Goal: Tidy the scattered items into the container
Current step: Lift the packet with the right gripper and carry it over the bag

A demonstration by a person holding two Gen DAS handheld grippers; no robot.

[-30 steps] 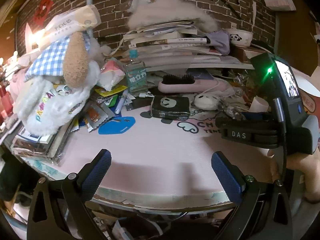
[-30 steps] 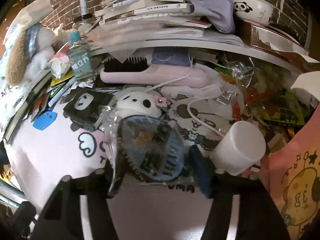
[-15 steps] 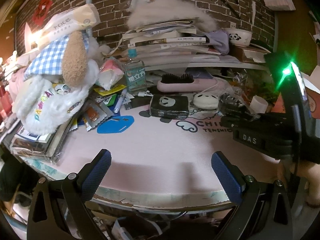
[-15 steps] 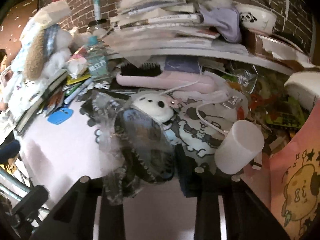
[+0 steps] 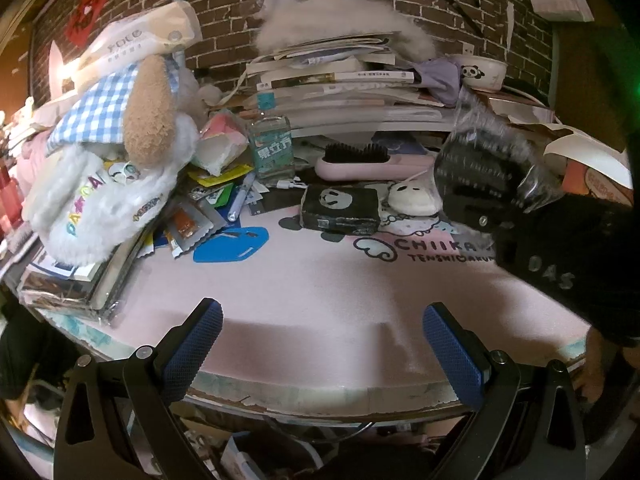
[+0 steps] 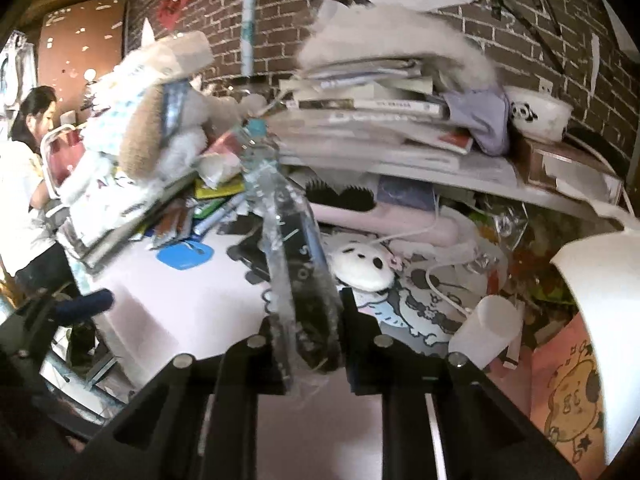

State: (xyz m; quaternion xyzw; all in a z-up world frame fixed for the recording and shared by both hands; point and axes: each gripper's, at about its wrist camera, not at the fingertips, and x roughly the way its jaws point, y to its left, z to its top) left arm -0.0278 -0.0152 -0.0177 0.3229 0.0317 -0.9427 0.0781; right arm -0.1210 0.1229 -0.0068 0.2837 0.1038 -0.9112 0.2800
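1. Left wrist view is showing my left gripper (image 5: 322, 344) hovering at the near edge of the pink desk mat (image 5: 320, 280), its blue-padded fingers (image 5: 192, 346) spread wide with nothing between them
2. I am gripping a clear plastic packet with a dark round item inside (image 6: 304, 280) in my right gripper (image 6: 310, 344), whose jaws are clamping the packet's lower part
3. From the left camera that same packet (image 5: 480, 164) is hanging raised above the mat, at the right, in front of the black gripper body marked DAS (image 5: 560, 264)
4. Behind it, a black panda box (image 5: 340, 208) and a white panda-face toy (image 5: 412, 198) are lying side by side on the mat, with a pink hairbrush (image 5: 372, 164) just beyond them
5. I cannot tell which thing is the container
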